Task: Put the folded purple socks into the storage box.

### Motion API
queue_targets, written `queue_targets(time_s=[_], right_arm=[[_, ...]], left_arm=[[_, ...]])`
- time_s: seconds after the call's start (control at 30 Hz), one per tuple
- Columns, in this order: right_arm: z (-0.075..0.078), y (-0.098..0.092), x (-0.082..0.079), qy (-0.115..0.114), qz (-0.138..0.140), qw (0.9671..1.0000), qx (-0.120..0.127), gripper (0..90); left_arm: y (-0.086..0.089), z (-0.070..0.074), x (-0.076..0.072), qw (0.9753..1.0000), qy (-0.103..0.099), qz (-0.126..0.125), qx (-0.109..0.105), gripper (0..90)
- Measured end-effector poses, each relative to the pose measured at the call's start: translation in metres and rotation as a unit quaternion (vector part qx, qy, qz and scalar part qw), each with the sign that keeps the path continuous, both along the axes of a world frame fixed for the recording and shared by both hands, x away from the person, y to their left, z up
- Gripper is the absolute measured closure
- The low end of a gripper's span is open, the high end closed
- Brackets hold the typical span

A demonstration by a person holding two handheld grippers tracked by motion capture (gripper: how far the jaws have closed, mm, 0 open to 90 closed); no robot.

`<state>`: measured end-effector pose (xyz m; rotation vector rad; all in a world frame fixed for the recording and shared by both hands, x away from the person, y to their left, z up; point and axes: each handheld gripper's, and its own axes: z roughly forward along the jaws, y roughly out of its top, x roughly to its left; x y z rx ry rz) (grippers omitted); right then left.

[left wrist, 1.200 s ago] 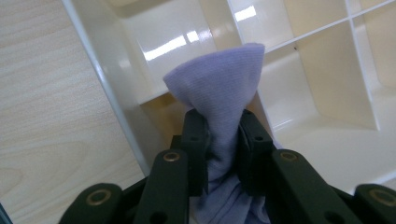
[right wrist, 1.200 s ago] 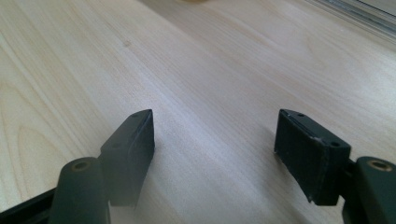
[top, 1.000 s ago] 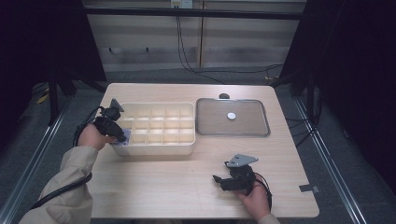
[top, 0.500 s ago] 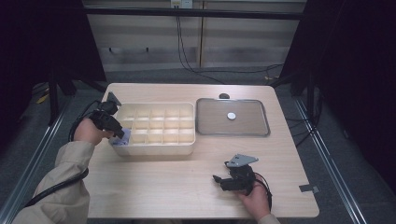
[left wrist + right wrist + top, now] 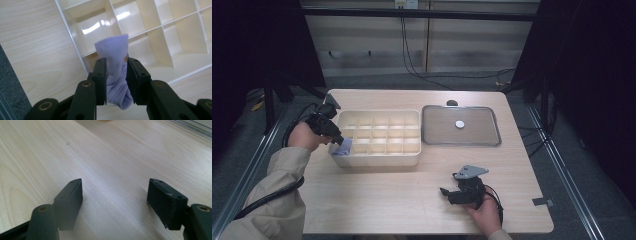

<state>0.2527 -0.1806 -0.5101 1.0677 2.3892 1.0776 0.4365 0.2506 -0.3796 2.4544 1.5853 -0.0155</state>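
My left gripper (image 5: 116, 75) has its jaws squeezed on a soft purple cloth (image 5: 113, 53). The cloth stands up long-ways between the jaws, its top end poking past the tips and its bottom end hanging under them. It is just over the near left corner of the white box (image 5: 377, 159) with many little pockets, so I think the next move is down into that corner pocket. My right gripper (image 5: 451, 194) rests far off on the table (image 5: 377, 200), its jaws open wide and holding nothing

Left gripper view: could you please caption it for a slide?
Left gripper clamps a lilac cloth above the cream divided tray.
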Motion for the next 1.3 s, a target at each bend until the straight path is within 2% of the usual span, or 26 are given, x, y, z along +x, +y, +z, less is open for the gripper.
queue_targets(time_s=[0.63, 0.87, 1.0, 1.3], right_arm=[[0.000, 0.000, 0.000, 0.002, -0.001, 1.0000, 0.001, 28.4], [0.000, 0.000, 0.000, 0.002, -0.001, 1.0000, 0.001, 28.5], [0.000, 0.000, 0.000, 0.002, -0.001, 1.0000, 0.001, 28.4], [0.000, 0.000, 0.000, 0.001, 0.000, 1.0000, 0.000, 28.5]], left_arm=[[-0.001, 0.019, 0.001, 1.0000, 0.006, -0.001, -0.002, 74.9], [-0.001, 0.022, 0.002, 1.0000, 0.007, -0.004, 0.001, 82.9], [-0.002, 0.021, 0.002, 1.0000, 0.009, -0.003, 0.004, 89.7], [-0.003, 0.009, 0.004, 0.9999, 0.016, -0.001, 0.006, 90.0]])
